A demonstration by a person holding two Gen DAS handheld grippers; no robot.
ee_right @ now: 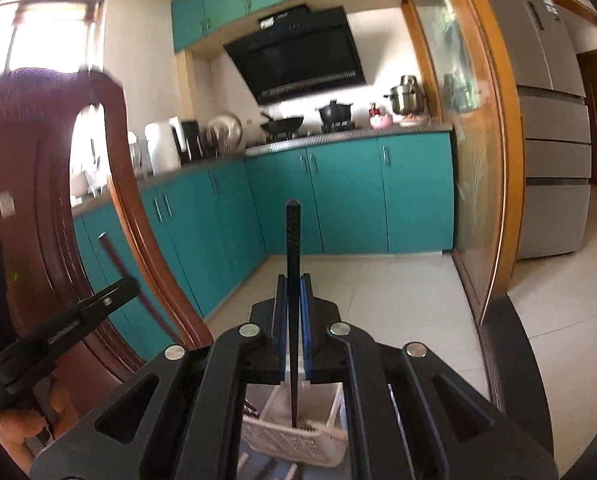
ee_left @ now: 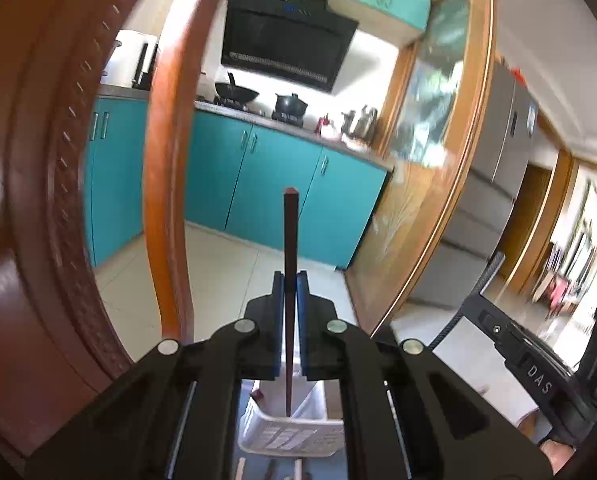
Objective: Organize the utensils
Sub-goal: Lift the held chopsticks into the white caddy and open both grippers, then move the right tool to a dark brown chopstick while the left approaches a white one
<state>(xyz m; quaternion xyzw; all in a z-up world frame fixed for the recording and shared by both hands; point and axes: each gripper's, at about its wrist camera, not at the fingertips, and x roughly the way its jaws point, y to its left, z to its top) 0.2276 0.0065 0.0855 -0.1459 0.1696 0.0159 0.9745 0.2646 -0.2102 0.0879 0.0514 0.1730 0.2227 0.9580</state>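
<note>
My left gripper (ee_left: 290,280) is shut on a reddish-brown chopstick (ee_left: 289,240) held upright, its lower tip just above a white slotted utensil basket (ee_left: 290,436). My right gripper (ee_right: 294,282) is shut on a black chopstick (ee_right: 293,248), also upright, its lower tip over the same white basket (ee_right: 298,440). In the right wrist view the left gripper (ee_right: 132,280) and its brown chopstick (ee_right: 114,256) show at the left. In the left wrist view part of the right gripper's body (ee_left: 538,376) shows at the right.
A dark wooden chair back (ee_left: 58,200) stands close on the left, also seen in the right wrist view (ee_right: 38,200). Teal kitchen cabinets (ee_right: 346,196), a stove with pots, a wooden door frame (ee_right: 494,160) and a grey fridge (ee_right: 550,120) lie beyond.
</note>
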